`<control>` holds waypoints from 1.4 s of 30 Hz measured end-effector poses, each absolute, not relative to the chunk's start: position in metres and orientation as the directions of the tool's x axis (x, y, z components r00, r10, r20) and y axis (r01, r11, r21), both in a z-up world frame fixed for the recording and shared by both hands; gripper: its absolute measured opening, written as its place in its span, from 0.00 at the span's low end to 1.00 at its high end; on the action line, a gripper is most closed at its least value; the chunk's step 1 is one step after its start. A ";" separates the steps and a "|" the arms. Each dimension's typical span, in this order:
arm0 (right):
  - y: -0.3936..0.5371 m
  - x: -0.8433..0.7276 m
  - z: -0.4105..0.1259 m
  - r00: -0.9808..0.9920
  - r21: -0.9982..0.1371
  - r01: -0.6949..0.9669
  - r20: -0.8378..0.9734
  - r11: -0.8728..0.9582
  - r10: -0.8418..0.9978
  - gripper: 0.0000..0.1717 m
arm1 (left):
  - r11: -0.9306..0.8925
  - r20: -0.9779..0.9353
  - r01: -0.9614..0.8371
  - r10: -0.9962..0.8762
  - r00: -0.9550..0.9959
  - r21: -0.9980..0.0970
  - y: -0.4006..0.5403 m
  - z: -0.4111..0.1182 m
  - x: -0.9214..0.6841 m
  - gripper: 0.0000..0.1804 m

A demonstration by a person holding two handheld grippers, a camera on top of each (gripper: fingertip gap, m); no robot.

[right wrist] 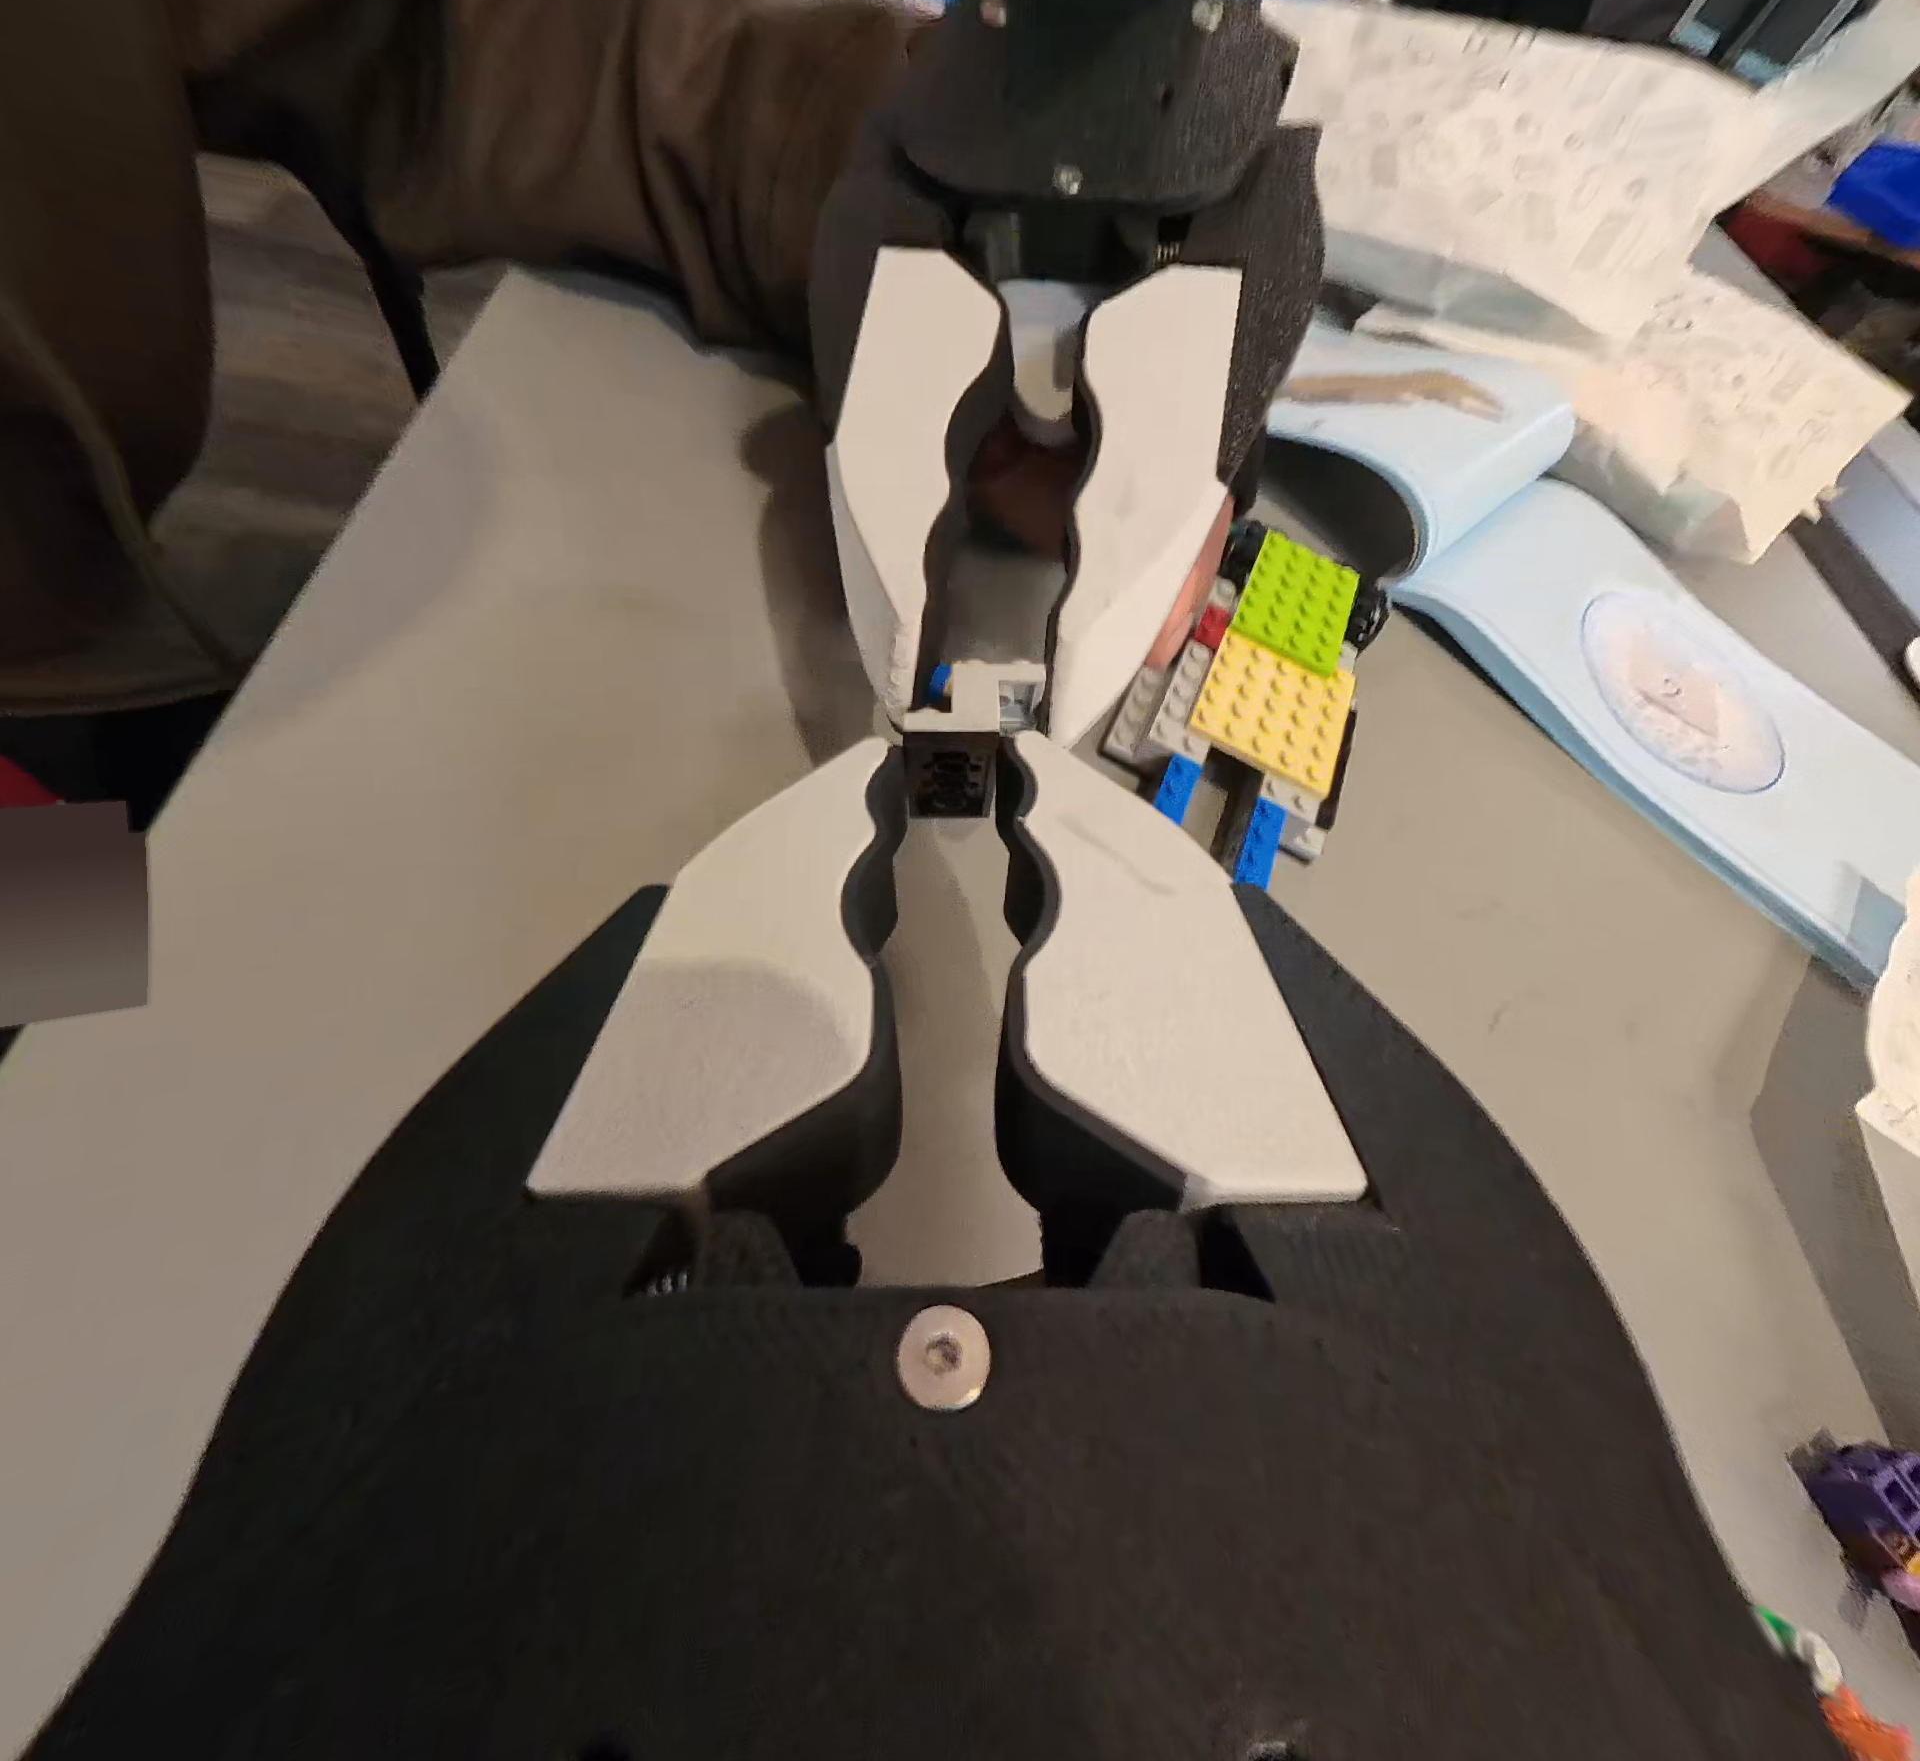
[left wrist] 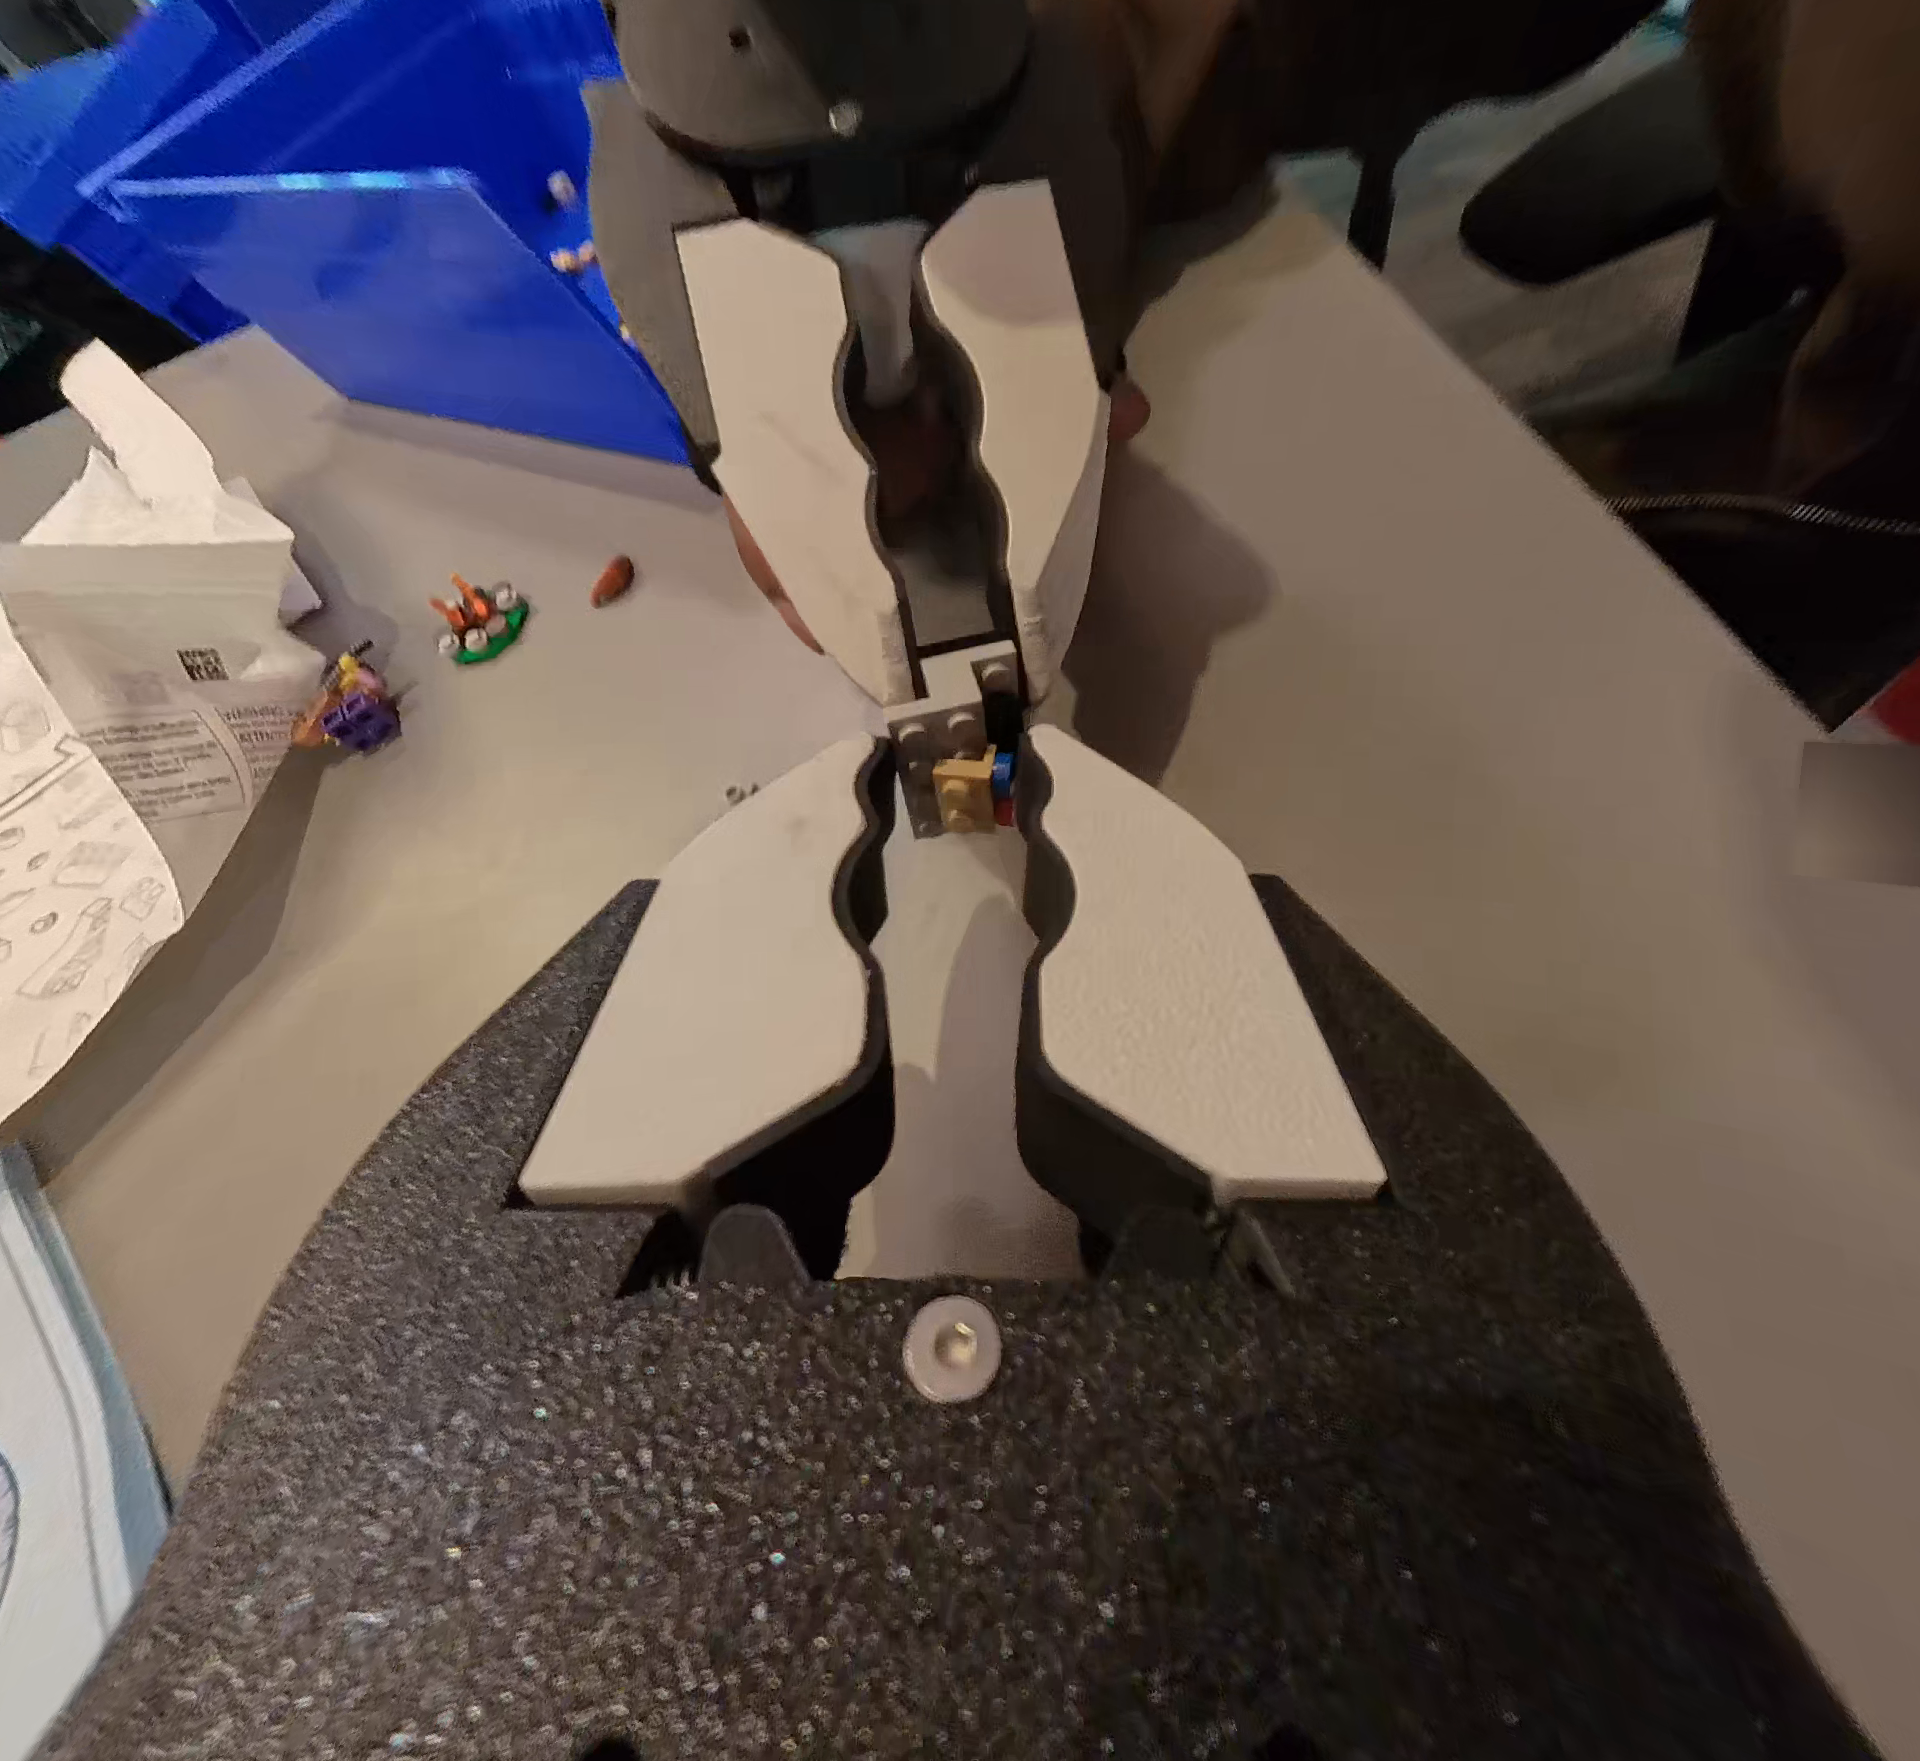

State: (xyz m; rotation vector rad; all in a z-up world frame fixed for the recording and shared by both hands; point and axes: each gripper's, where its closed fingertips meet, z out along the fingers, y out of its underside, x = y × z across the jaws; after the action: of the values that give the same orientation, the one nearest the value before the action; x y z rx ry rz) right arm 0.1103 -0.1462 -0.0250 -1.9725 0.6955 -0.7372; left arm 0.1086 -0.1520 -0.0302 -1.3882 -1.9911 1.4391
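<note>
left hand-held gripper [left wrist: 961, 781] clamped on grey brick cluster [left wrist: 940, 776] | right hand-held gripper [right wrist: 951, 781] clamped on black brick [right wrist: 948, 781] | tips facing, 12 o'clock, above tabletop [left wrist: 1351, 776] | bricks joined end to end

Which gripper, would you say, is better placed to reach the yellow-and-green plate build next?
Probably the left gripper: the plate build lies right beside its fingers, though both jaws are closed on the small brick assembly.

Lime and yellow plates [right wrist: 1288, 662]; blue bins [left wrist: 343, 277] (glossy).
</note>
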 end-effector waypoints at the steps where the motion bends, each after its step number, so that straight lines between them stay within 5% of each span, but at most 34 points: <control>1: -0.147 0.110 -0.030 0.666 -0.861 -0.207 0.224 -0.465 -0.711 0.09 | 0.032 -0.279 0.549 0.835 -0.474 -0.835 -0.153 -0.036 0.109 0.12; 8: -0.150 0.107 -0.056 0.686 -0.769 -0.317 0.218 -0.555 -0.694 0.10 | 0.087 -0.328 0.698 0.837 -0.438 -0.711 -0.154 -0.065 0.112 0.12; 13: -0.150 0.107 -0.052 0.690 -0.784 -0.304 0.210 -0.541 -0.693 0.10 | 0.094 -0.292 0.630 0.826 -0.482 -0.771 -0.157 -0.053 0.112 0.18; 20: -0.149 0.108 -0.050 0.690 -0.778 -0.248 0.276 -0.577 -0.669 0.10 | 0.020 -0.354 0.640 0.819 -0.451 -0.768 -0.155 -0.046 0.107 0.09; 42: -0.159 0.121 -0.025 0.545 -0.814 -0.168 0.393 -0.556 -0.740 0.10 | 0.087 -0.258 0.511 0.783 -0.565 -0.855 -0.164 -0.024 0.122 0.09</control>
State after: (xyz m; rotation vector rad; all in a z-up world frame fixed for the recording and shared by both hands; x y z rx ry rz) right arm 0.1209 -0.1594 -0.0247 -2.0356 0.7305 -0.9776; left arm 0.1216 -0.1635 -0.0237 -1.2936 -2.1009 1.4699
